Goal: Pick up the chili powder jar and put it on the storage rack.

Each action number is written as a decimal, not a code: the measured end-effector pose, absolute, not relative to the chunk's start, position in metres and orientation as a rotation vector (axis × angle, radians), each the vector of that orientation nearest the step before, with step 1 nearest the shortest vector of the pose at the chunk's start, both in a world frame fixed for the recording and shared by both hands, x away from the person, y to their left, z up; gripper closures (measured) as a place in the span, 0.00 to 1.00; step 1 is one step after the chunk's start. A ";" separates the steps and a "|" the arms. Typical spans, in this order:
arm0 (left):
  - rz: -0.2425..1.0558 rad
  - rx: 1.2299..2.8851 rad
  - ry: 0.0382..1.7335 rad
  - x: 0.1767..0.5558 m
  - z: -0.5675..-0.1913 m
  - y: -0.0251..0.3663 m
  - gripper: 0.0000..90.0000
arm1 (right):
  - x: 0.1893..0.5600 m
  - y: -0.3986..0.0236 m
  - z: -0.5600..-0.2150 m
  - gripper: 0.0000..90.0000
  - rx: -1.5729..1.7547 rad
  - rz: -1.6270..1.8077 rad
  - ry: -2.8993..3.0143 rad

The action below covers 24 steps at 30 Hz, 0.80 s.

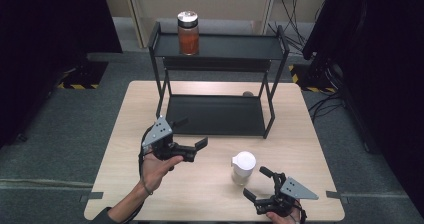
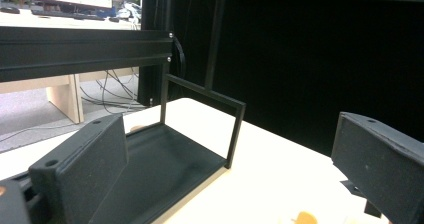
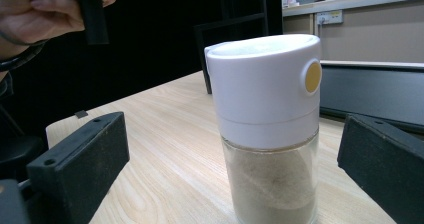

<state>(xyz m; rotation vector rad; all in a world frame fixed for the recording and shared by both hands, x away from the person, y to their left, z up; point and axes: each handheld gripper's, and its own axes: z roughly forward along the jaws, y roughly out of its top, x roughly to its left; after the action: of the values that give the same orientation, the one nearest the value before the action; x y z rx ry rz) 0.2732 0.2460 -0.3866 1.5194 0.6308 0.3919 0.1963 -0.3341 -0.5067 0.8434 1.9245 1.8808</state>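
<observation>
A glass shaker jar (image 1: pixel 243 167) with a white lid and pale powder stands on the wooden table at the front right. My right gripper (image 1: pixel 256 183) is open just in front and to the right of it. In the right gripper view the jar (image 3: pixel 267 129) stands close ahead, framed by the spread jaws of the right gripper (image 3: pixel 235 154), untouched. My left gripper (image 1: pixel 192 132) is open and holds nothing, hovering at the front left corner of a black two-tier rack (image 1: pixel 215 129). Its view shows the left gripper (image 2: pixel 230 184) facing the rack's lower shelf (image 2: pixel 165 169). A jar of orange contents (image 1: pixel 188 34) stands on the top shelf.
A small brown object (image 1: pixel 247 93) lies on the table behind the rack's right legs. Bare tabletop (image 1: pixel 130 149) lies left of the rack and along the front. Black curtains flank the table; cables (image 1: pixel 295 29) lie on the floor beyond it.
</observation>
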 end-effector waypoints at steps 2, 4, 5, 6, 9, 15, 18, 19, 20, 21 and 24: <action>0.388 1.524 0.623 0.271 -0.389 0.246 0.01 | 0.196 -0.334 -0.507 0.00 0.841 1.881 1.924; 0.390 1.529 0.616 0.268 -0.391 0.246 0.01 | 0.196 -0.334 -0.507 0.00 0.842 1.883 1.923; 0.392 1.532 0.612 0.267 -0.393 0.246 0.01 | 0.196 -0.334 -0.507 0.00 0.843 1.882 1.923; 0.391 1.537 0.605 0.266 -0.394 0.246 0.01 | 0.196 -0.334 -0.507 0.00 0.843 1.882 1.923; 0.374 1.545 0.599 0.263 -0.400 0.247 0.01 | 0.196 -0.334 -0.507 0.00 0.841 1.882 1.922; 0.360 1.558 0.595 0.256 -0.414 0.249 0.01 | 0.196 -0.334 -0.507 0.00 0.842 1.881 1.923; 0.350 1.557 0.598 0.254 -0.420 0.250 0.01 | 0.196 -0.334 -0.507 0.00 0.842 1.881 1.923; 0.352 1.555 0.599 0.252 -0.423 0.250 0.01 | 0.196 -0.334 -0.507 0.00 0.841 1.881 1.923; 0.353 1.552 0.598 0.251 -0.425 0.251 0.01 | 0.196 -0.334 -0.507 0.00 0.841 1.881 1.923; 0.351 1.553 0.597 0.250 -0.427 0.251 0.01 | 0.196 -0.334 -0.507 0.00 0.844 1.880 1.923; 0.346 1.558 0.599 0.247 -0.433 0.251 0.01 | 0.196 -0.334 -0.507 0.00 0.842 1.880 1.924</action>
<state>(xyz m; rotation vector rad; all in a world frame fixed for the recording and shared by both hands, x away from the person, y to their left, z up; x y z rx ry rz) 0.2466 0.2512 -0.4326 1.5585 0.5985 0.3465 0.1964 -0.3339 -0.5068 0.8418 1.9241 1.8798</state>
